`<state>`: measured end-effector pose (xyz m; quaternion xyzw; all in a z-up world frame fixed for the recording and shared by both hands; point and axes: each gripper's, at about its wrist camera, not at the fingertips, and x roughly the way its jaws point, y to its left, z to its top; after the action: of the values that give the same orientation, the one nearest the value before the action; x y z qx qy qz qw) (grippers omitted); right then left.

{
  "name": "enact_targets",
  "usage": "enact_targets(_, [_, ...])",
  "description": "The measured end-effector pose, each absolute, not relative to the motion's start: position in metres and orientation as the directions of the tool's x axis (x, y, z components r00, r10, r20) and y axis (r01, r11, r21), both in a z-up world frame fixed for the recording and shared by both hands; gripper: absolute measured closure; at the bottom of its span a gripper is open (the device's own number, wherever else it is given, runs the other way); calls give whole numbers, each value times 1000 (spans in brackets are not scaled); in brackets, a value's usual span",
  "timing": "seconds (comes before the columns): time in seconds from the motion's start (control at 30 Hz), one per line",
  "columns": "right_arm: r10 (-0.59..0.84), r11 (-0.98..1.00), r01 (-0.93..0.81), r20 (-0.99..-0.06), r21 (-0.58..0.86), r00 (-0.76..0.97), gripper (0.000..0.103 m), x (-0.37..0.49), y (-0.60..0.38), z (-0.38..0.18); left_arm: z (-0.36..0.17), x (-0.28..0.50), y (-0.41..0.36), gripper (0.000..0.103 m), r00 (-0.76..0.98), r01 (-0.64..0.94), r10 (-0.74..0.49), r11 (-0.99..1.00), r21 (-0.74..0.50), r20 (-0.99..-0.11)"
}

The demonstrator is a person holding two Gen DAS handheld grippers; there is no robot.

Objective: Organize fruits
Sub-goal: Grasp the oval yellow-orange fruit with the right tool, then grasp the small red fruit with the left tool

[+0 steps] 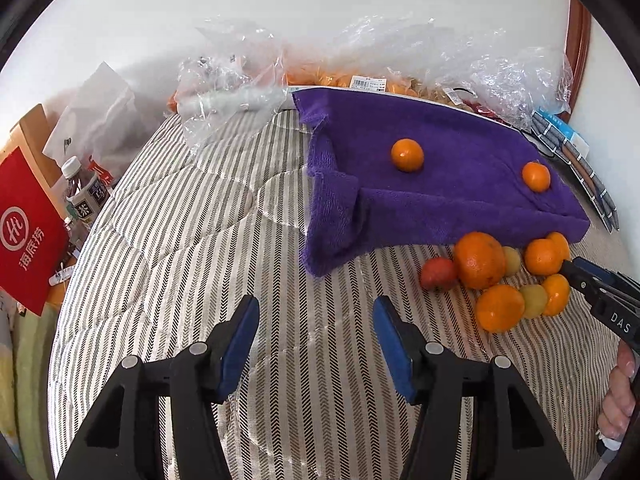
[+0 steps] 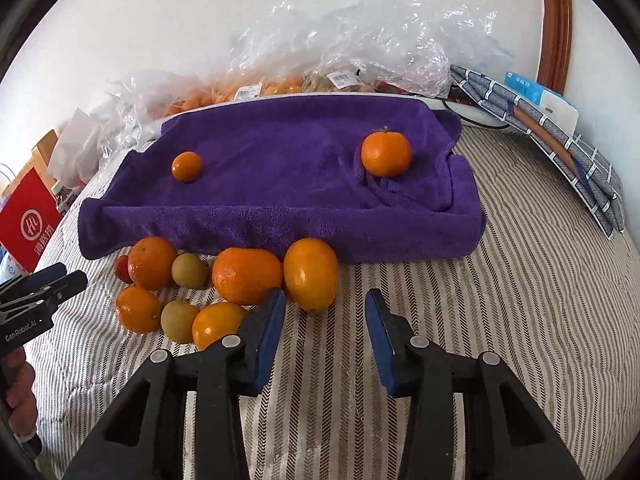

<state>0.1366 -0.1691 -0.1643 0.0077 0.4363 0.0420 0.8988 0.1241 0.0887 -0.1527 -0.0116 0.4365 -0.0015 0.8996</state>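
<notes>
- The fruit pile lies on the striped bedcover, pressed against the front edge of the purple towel. That edge seems to act as a stop that keeps the round fruit from rolling off.
- Two oranges already sit on top of the towel. The small orange is at about ten o'clock in the right wrist view and the stemmed orange at about one o'clock, well apart. The raised, soft towel looks like the sorting spot, with room left between them.
- The right tongs are partly open and hold nothing. The oval orange sits just ahead of the gap, toward eleven o'clock, with the left pad beside it, so it is probably the next pick.
- The left tongs are also partly open and empty, over bare bedcover. The pile is off at about two to three o'clock in that view, so this hand seems to wait clear of the other.
- Clear plastic bags with more produce lie behind the towel at twelve o'clock, likely the source of the fruit.
- A red paper bag stands at nine o'clock in the left wrist view, off the bed and out of the way.
</notes>
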Motion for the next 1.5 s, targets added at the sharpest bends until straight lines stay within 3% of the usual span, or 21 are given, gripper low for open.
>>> enact_targets(0.23, [63, 997, -77, -794, 21, 605, 62, 157, -163, -174, -165, 125, 90, 39, 616, -8, -15, 1000, -26, -788])
enact_targets(0.33, [54, 996, -88, -791, 0, 609, 69, 160, -160, -174, -166, 125, 90, 38, 622, -9, -11, 1000, -22, -783])
enact_targets(0.6, [57, 998, -60, -774, 24, 631, 69, 143, -180, -168, -168, 127, 94, 20, 613, -19, -25, 999, -46, -790])
enact_targets(0.73, [46, 998, -56, -770, 12, 636, 69, 132, -192, -166, -168, 125, 95, 20, 612, -21, -24, 999, -46, -791])
enact_targets(0.9, [41, 999, -48, -789, 15, 613, 69, 123, -208, -169, -166, 122, 82, 22, 609, 49, -107, 994, -98, -786])
enact_targets(1.03, [47, 999, -49, -765, 20, 643, 69, 116, -212, -166, -165, 130, 57, 28, 609, 120, -118, 991, -57, -784])
enact_targets(1.1, [42, 999, -53, -770, 11, 636, 69, 117, -211, -168, -166, 135, 48, 35, 608, 132, -113, 990, -41, -786])
enact_targets(1.33, [56, 998, -24, -773, 53, 632, 69, 119, -219, -168, -165, 148, 37, 46, 617, 149, -140, 987, -60, -774])
enact_targets(1.5, [57, 997, -2, -767, 72, 639, 69, 120, -224, -168, -165, 153, 33, 61, 618, 153, -143, 986, -59, -773])
